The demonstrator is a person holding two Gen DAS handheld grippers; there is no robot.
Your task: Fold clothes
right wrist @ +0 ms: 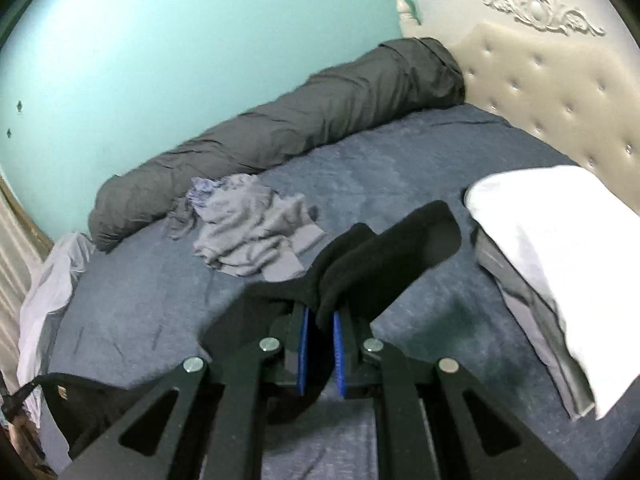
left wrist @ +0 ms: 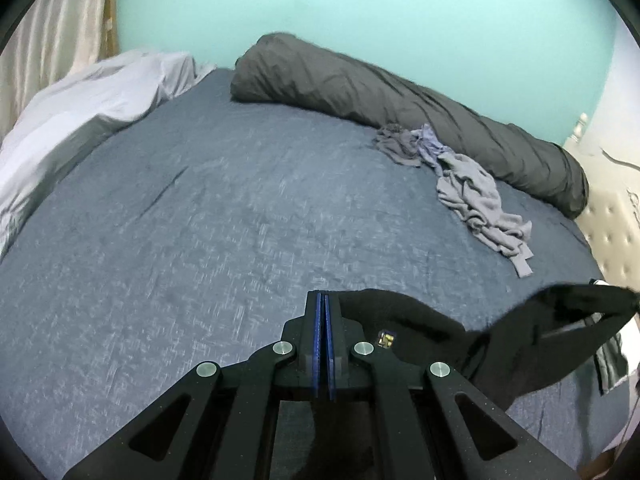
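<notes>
Left gripper (left wrist: pixel 323 300) jaws pressed together on black garment's (left wrist: pixel 520 340) edge; right gripper (right wrist: pixel 319 316) jaws pinch its bunched corner. Garment hangs between them above bed (left wrist: pixel 240 220), unfolded. Grey clothes pile (right wrist: pixel 248 228) untouched; folding barely begun.

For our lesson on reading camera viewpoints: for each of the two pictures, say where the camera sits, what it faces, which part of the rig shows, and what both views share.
Left wrist: sits on the left gripper, looking down across the blue bedsheet toward the teal wall; its shut black fingers pinch the black garment.
Right wrist: sits on the right gripper, facing the cream tufted headboard and white pillow; its fingers clamp the same garment.
Shared: garment, sheet, wall, dark grey rolled duvet, crumpled grey clothes.
</notes>
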